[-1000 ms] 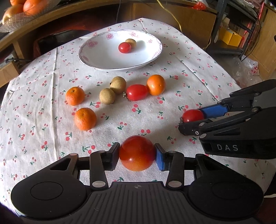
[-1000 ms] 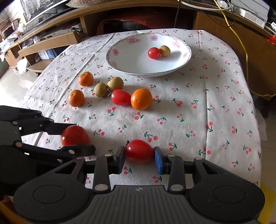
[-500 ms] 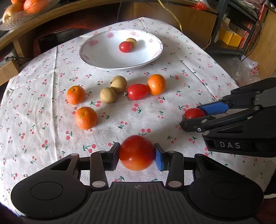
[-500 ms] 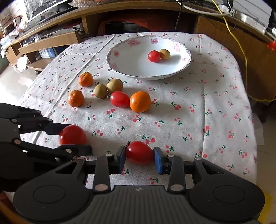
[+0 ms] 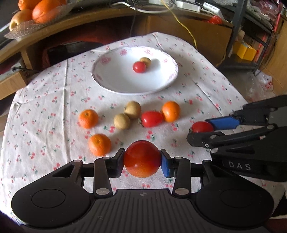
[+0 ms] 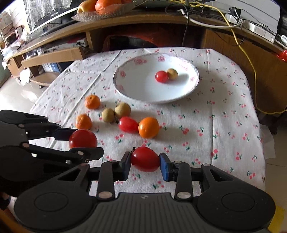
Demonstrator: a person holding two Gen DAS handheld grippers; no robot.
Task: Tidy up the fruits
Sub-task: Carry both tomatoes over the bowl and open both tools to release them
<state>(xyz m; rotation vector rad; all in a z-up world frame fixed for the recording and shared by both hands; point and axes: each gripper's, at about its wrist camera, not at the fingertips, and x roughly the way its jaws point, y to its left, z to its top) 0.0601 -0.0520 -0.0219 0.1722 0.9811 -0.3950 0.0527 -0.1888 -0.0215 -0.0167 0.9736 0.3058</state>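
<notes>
- The letters "DAS" stand in white on the black body of the right hand-held gripper, as seen from the left wrist view; no other writing can be read.
- The left hand-held gripper points forward over the near part of the bench, its fingers level, clenched on a large round tomato held clear of the cherry-print cloth.
- The right hand-held gripper sits beside it to the right, angled inward, grasping a smaller pointed tomato between a black pad and a blue pad.
- On the cloth between the grippers and the plate lie three oranges, two tan round fruits touching each other, and an oblong tomato touching the right-hand orange.
- The white plate, at the far middle of the bench, holds a small red tomato touching a tan fruit.
- A glass dish of oranges stands on the wooden shelf behind.
</notes>
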